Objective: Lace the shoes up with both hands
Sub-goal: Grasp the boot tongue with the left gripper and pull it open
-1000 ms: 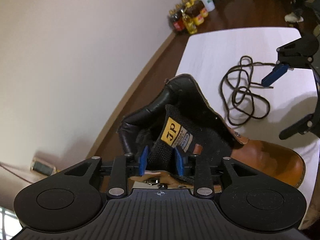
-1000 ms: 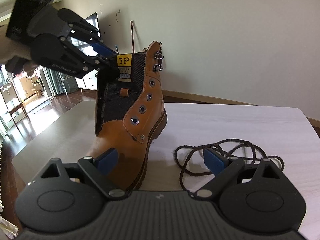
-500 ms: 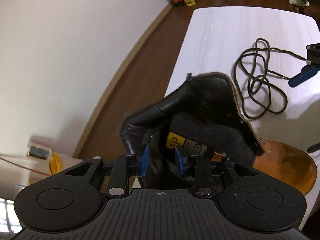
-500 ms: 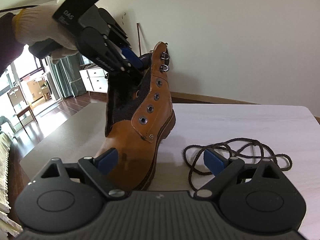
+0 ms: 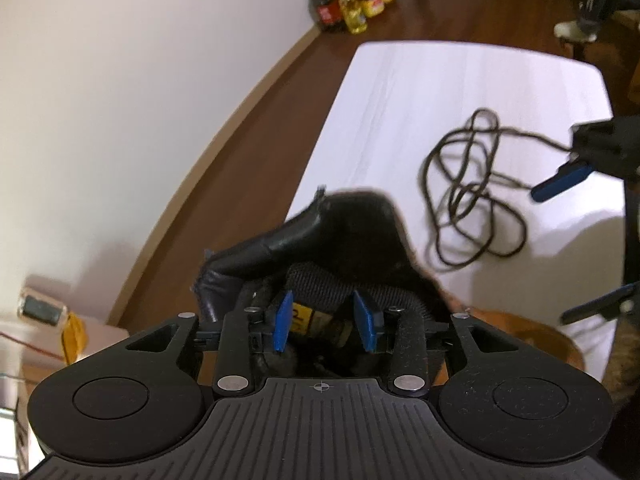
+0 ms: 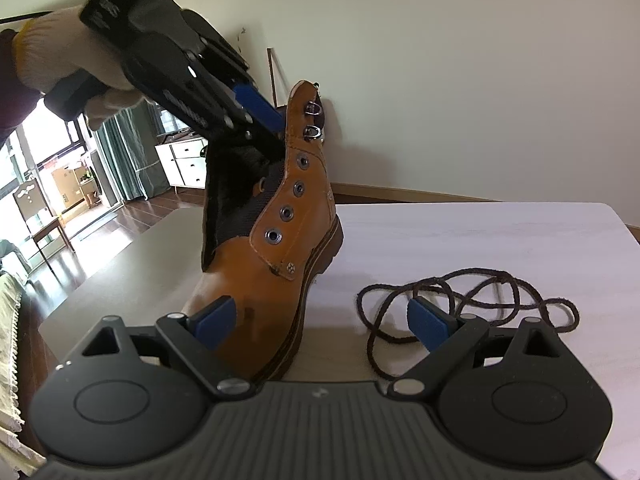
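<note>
- Boot: tan leather ankle boot, dark lining, black mesh tongue with a yellow label; four round eyelets and two metal hooks on the visible flap, all unlaced. It stands on the white table, toe toward the right gripper.
- Lace: dark brown cord in a loose tangle on the table beside the boot, not touching it.
- Left gripper: held by a gloved hand at the boot's collar, blue pads set narrowly on either side of the tongue top; whether they pinch it cannot be told.
- Right gripper: spread wide, holding nothing, low over the table; one pad before the toe, the other before the lace.
- Change from half a second ago: the left gripper's pads stand farther apart, and the label now lies between them. The boot's shaft leans more. The right gripper keeps its spread.
</note>
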`<state>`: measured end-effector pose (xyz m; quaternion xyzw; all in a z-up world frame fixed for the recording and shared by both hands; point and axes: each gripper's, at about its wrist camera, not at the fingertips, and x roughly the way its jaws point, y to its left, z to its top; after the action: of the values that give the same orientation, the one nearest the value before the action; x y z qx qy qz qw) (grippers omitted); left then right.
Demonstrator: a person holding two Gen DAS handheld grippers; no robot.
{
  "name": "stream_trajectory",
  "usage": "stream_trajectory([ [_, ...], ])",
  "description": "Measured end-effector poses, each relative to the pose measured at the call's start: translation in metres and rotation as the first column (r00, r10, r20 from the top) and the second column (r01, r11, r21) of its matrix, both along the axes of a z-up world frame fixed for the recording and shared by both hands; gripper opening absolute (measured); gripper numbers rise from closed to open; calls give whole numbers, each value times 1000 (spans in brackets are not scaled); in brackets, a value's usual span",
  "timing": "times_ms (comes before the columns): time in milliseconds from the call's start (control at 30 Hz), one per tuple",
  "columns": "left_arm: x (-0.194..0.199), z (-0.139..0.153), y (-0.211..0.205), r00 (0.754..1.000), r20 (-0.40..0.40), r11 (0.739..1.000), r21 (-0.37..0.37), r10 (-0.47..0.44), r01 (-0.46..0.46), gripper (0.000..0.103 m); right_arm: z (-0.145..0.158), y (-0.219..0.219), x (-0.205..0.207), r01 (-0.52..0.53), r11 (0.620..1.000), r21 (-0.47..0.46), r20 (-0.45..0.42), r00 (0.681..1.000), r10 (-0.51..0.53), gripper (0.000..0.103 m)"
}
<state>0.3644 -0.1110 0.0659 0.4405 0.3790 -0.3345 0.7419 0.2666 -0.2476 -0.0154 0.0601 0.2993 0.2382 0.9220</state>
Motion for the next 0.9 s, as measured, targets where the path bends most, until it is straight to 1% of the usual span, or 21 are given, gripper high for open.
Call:
stream_trajectory([
  [167,0,-7,-1,1000,-9,1000,-18,22,-22,39,-2,-5,0,21,1000,0,-7,1000,-21,94],
  [333,-2,-20,-5,1000,3,999,23,25,-25,40,-1,-11,-2,38,999,4,-8,999,-38,94],
  [433,-2,-24,-5,999,10,999,31,35,-36,40,-1,-15,-4,49,999,6,-8,999,-49,94],
  [567,-4,-26,-3,997,31,998,10,65,-65,44,2,-24,-11,75,997,14,-3,997,-75,94],
  [700,-13,-13,6,993,65,995,-25,96,-94,44,7,-36,-22,106,994,13,14,994,-106,94],
  [767,-23,-2,15,991,77,993,-61,109,-104,46,10,-42,-28,121,993,11,23,992,-121,94],
  [833,-35,3,21,991,77,991,-88,106,-100,51,11,-49,-33,137,990,14,25,990,-137,94],
  [900,-48,6,25,990,88,989,-108,107,-97,52,12,-54,-37,151,988,17,27,988,-151,94],
])
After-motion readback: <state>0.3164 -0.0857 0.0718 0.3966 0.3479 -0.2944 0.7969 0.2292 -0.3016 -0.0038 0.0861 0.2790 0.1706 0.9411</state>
